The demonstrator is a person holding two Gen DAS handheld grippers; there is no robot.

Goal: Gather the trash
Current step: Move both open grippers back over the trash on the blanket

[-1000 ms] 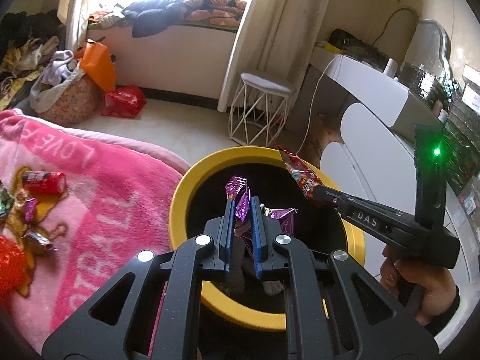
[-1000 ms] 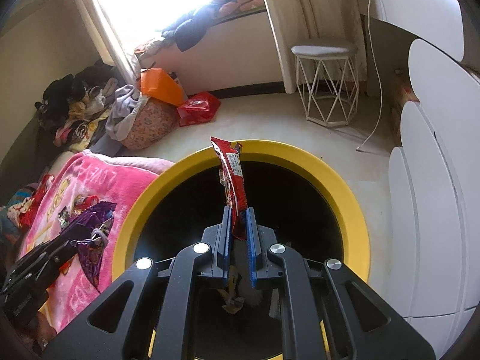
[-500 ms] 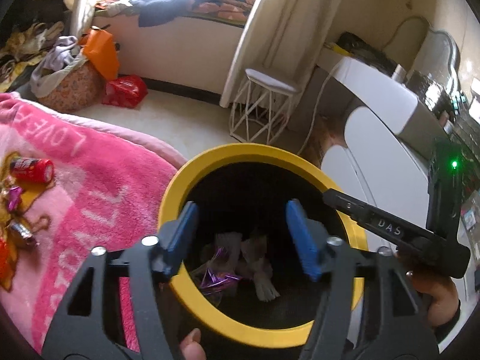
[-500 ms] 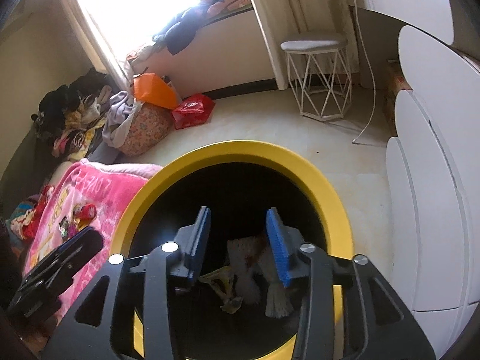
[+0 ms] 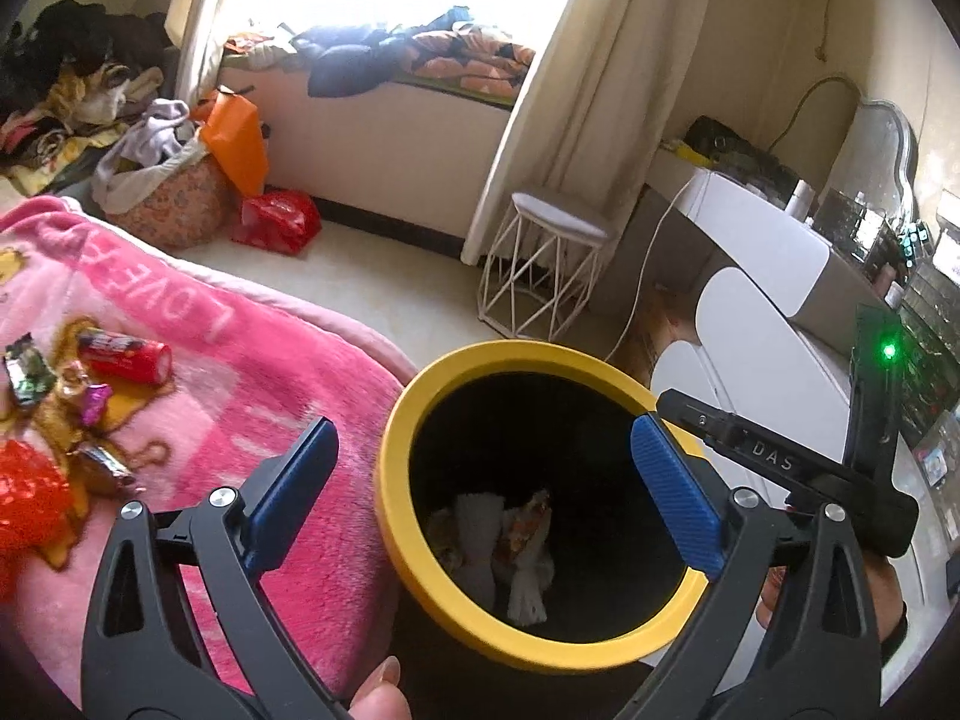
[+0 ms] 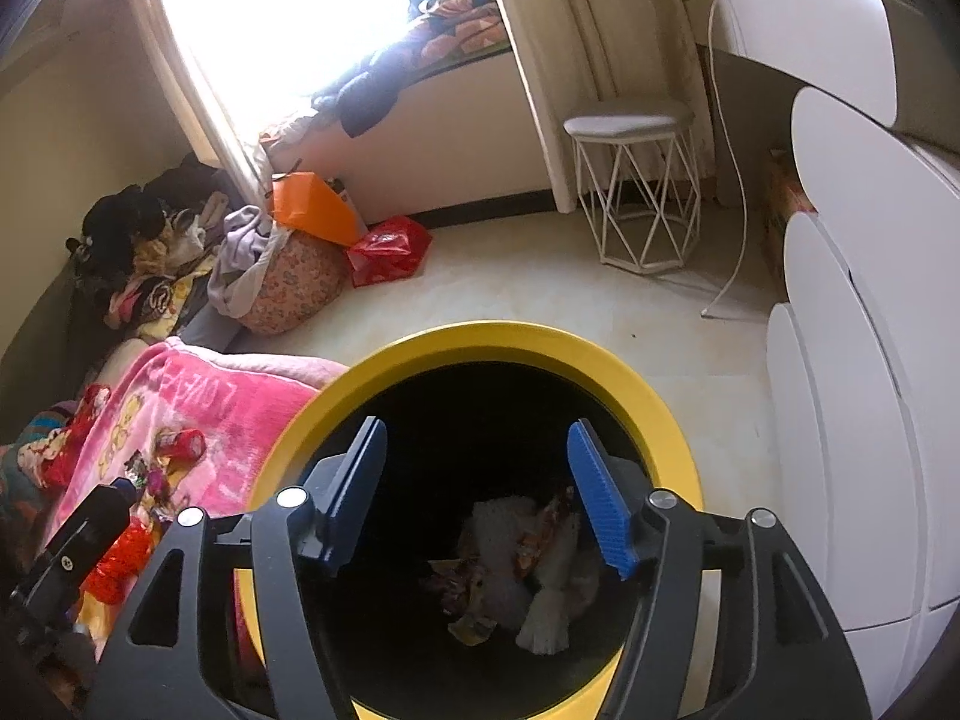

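A yellow-rimmed black trash bin [image 5: 420, 588] stands beside the bed; it also shows in the right wrist view [image 6: 606, 360]. Crumpled tissues and wrappers [image 5: 510, 546] lie at its bottom, also seen from the right wrist [image 6: 516, 564]. My left gripper [image 5: 480, 480] is wide open and empty above the bin's left rim. My right gripper [image 6: 477, 480] is open and empty over the bin mouth; its body shows at the right of the left wrist view [image 5: 780, 462]. A red can [image 5: 123, 354], candy wrappers [image 5: 90, 405] and a red net bag [image 5: 27, 492] lie on the pink blanket [image 5: 210, 372].
A white wire stool [image 5: 549, 264] stands on the floor beyond the bin. White rounded cabinets [image 6: 870, 360] line the right side. A red bag [image 6: 387, 249], an orange bag [image 6: 312, 207] and piles of clothes [image 6: 150, 252] sit by the window wall.
Both grippers opened and dropped their wrappers, purple from the left and red from the right, into the bin. The left gripper has since shifted left toward the bed.
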